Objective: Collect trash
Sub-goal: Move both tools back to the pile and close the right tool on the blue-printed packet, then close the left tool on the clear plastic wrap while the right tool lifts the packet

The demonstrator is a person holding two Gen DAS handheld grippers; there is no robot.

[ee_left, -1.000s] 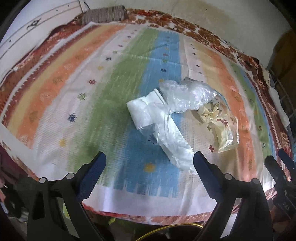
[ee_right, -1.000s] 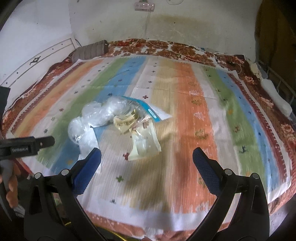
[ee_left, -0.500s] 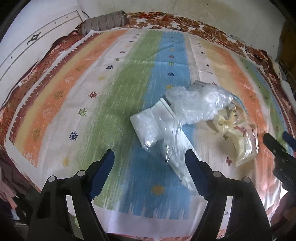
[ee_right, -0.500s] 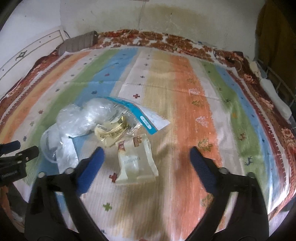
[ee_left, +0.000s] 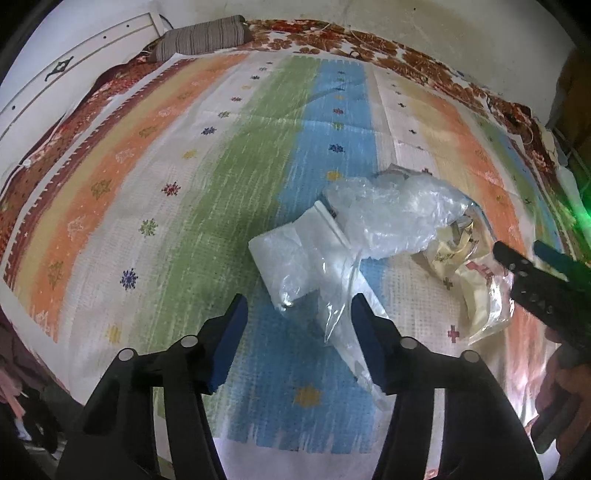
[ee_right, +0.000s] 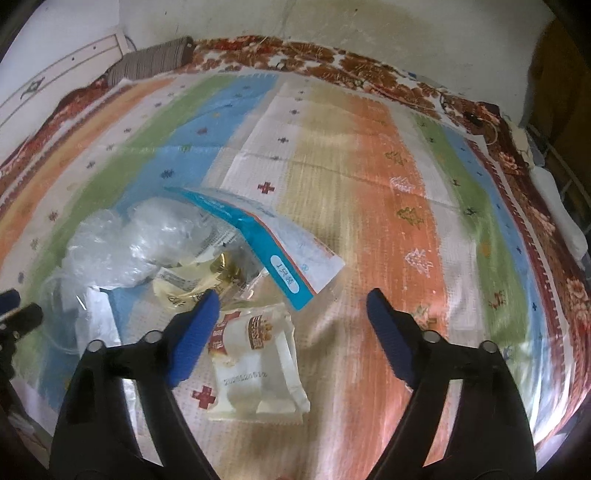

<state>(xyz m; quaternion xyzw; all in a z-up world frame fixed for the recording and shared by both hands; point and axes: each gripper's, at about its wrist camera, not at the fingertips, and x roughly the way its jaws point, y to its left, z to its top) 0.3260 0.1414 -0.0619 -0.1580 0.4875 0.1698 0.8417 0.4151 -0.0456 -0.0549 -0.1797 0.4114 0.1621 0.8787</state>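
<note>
A heap of trash lies on the striped bedspread (ee_left: pixel 177 192): a crumpled clear plastic bag (ee_left: pixel 399 218), a white folded bag (ee_left: pixel 295 254), a yellow wrapper (ee_left: pixel 454 254) and a cream snack packet (ee_right: pixel 255 362). A blue-and-white packet (ee_right: pixel 280 258) sticks out of the heap. My left gripper (ee_left: pixel 299 325) hovers just short of the white bag. Its jaws are closing, and a loose clear plastic strip runs along the right finger, unpinched. My right gripper (ee_right: pixel 291 317) hangs over the cream packet. Its jaws are closing too, the packet lying below the gap, untouched.
A striped pillow (ee_left: pixel 203 37) lies at the far edge beside a white headboard (ee_left: pixel 55 74). A stained wall (ee_right: pixel 369 33) runs behind the bed. The near bed edge is right under both grippers. A hand (ee_left: pixel 561 398) holds the right gripper at the lower right.
Both grippers have come forward and down toward the trash heap, the right one much further. The jaws of both have narrowed. The trash has not moved.
</note>
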